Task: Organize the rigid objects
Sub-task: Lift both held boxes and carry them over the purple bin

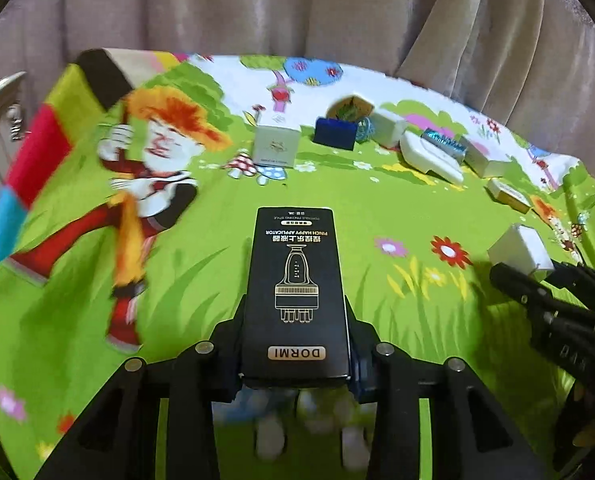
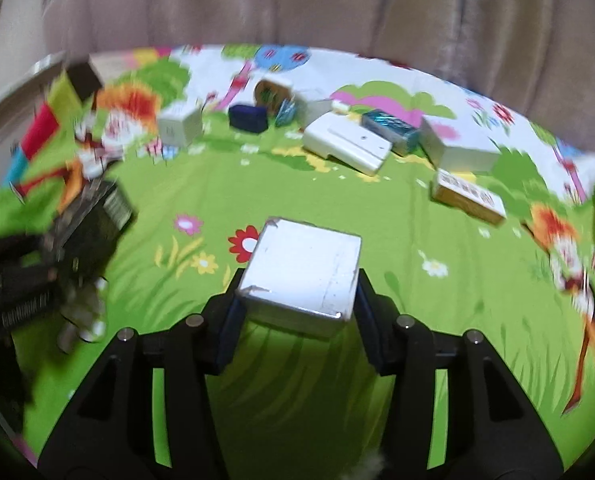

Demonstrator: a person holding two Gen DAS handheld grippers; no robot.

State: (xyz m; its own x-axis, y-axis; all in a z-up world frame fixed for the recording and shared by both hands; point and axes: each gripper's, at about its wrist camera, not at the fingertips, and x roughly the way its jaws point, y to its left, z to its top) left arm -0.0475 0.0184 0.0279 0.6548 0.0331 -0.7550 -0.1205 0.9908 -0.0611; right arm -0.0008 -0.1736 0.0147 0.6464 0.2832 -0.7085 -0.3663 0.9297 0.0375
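Left gripper point(image 1: 295, 344) jaws clamped on long black printed carton point(image 1: 295, 292), lifted clear of green cartoon-print sheet point(image 1: 201, 240). Right gripper point(image 2: 297, 300) jaws clamped on white square box point(image 2: 303, 270), beside carton. Both presumably raised for regrouping with far box cluster.

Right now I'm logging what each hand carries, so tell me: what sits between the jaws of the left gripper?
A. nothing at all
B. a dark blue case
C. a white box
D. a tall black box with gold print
D: in the left wrist view the left gripper has its jaws closed on the tall black box with a gold drawing, while the white box is in the right gripper.
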